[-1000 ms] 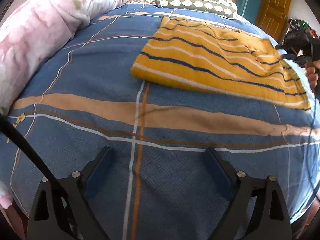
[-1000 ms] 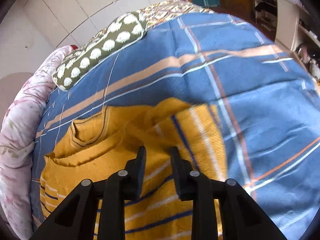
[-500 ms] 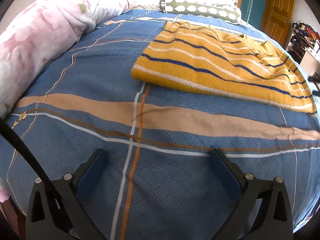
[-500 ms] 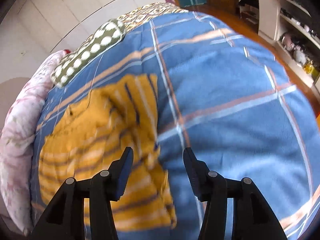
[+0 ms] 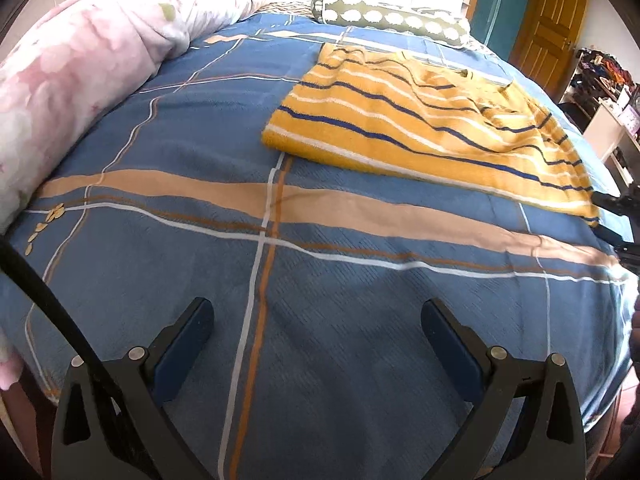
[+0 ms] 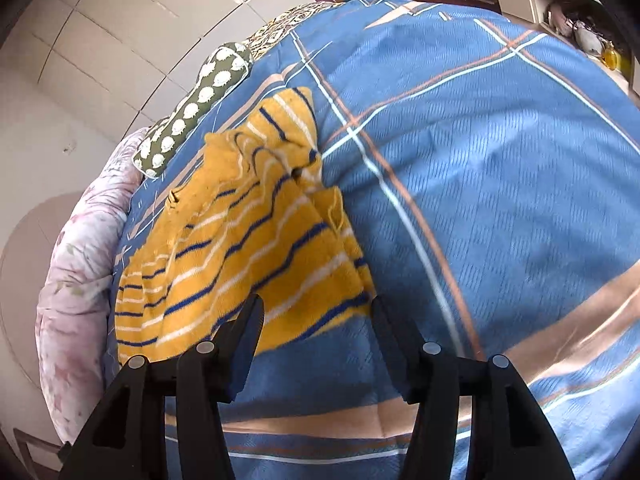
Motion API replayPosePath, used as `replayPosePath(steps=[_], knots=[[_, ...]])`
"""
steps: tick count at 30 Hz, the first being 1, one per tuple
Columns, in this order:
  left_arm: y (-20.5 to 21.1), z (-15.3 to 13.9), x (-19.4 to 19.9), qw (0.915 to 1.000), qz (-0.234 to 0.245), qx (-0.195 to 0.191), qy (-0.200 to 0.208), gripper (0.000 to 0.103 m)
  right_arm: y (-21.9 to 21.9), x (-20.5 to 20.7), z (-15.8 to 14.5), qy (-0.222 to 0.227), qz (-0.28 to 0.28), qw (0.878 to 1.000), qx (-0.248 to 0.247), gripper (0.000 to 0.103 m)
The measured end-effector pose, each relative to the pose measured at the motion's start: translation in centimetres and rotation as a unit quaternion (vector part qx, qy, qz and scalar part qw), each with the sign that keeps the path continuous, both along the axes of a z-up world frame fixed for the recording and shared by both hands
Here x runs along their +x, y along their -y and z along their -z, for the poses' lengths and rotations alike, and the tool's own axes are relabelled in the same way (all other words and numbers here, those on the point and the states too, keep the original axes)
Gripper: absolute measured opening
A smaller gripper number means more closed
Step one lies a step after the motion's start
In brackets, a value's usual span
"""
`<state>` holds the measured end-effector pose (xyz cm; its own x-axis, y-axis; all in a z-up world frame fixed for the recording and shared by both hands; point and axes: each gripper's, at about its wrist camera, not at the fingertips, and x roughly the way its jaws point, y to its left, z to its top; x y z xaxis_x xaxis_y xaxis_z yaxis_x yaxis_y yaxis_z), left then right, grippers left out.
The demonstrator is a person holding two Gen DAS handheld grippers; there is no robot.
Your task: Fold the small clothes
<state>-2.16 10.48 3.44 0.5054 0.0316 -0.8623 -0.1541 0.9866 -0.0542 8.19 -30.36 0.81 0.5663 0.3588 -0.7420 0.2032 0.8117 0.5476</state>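
The right gripper (image 5: 624, 216) is cut off by the left view's edge; the shelf clutter (image 5: 604, 72) is too small to tell.

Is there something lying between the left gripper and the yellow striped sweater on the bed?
Nothing visible does. Between the open left gripper and the yellow striped sweater lies only bare blue plaid bedspread. The pink quilt and the green pillow lie off to the side and beyond.

A blue plaid bed (image 5: 168, 280) bears a folded yellow striped sweater (image 5: 420, 128).
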Motion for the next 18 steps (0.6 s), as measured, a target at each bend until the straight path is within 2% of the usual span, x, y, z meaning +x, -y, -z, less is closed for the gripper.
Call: replayPosePath(steps=[13,14,15,17,18], knots=[[0.9,-2.3,-1.3,0.9999,0.014,-0.008,0.007,0.103,-2.8,4.7,-0.3,0.011,-0.012,0.999,-0.046,0.061],[0.7,-2.5,-1.5,0.9998,0.013,-0.012,0.009,0.103,-2.8,5.0,-0.1,0.009,-0.010,0.999,-0.049,0.057],[0.5,-2.7,-1.7,0.9998,0.011,-0.015,0.012,0.103,-2.8,5.1,0.0,0.008,-0.008,0.999,-0.051,0.044],[-0.3,-3.4,-2.0,0.9995,0.006,-0.022,0.020,0.103,-2.2,5.5,0.1,0.004,-0.005,0.999,-0.038,0.028],[-0.7,-3.6,-2.1,0.9994,0.003,-0.024,0.023,0.103,-1.9,5.5,0.1,0.002,-0.001,1.000,-0.026,0.025]])
